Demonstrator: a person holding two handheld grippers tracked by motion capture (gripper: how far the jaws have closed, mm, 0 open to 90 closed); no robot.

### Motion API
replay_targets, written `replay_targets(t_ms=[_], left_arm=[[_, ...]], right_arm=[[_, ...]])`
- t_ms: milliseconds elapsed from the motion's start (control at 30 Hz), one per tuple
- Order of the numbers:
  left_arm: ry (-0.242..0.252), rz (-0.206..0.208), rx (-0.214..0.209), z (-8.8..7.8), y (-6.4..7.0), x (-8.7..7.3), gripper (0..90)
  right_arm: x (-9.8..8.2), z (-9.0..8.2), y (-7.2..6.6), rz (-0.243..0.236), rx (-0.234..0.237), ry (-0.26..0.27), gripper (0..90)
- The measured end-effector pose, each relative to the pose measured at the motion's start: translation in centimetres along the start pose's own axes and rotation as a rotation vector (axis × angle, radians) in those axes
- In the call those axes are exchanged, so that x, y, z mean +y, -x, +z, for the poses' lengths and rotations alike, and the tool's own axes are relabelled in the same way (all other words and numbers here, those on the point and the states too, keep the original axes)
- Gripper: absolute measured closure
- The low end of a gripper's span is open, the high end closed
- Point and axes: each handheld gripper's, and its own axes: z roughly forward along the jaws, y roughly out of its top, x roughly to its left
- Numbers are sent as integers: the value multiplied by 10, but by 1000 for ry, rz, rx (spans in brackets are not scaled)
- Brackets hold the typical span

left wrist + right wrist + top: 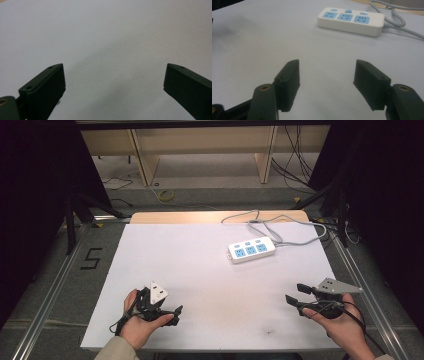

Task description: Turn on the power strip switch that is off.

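Three-socket glossy white power strip [251,250]

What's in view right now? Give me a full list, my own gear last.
power strip: one, white with three blue sockets, far right of the sheet, untouched
cord: one, grey, looped behind the power strip, running off to the right
sheet: one, white, covering the table
table: one, light wood, edge showing beyond the sheet
left gripper: one, black, near left of the sheet, jaws open, nothing between them
right gripper: one, black, near right, jaws open, nothing between them
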Motion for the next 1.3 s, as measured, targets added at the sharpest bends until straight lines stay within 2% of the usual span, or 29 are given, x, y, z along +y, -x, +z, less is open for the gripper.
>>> replay_targets(t_ms=[100, 367, 733, 1300], left_arm=[[-2, -2, 11, 0, 0, 0, 34], [-4, 1, 5, 1, 1, 0, 34], [-5, -4, 1, 2, 0, 0, 39], [-5, -4, -2, 4, 1, 0, 49]], right_arm=[[0, 1, 0, -10, -5, -6, 387], [4, 4, -1, -31, -13, -6, 408], [14, 14, 5, -29, -34, 6, 416], [37, 35, 14, -23, -54, 29, 493]])
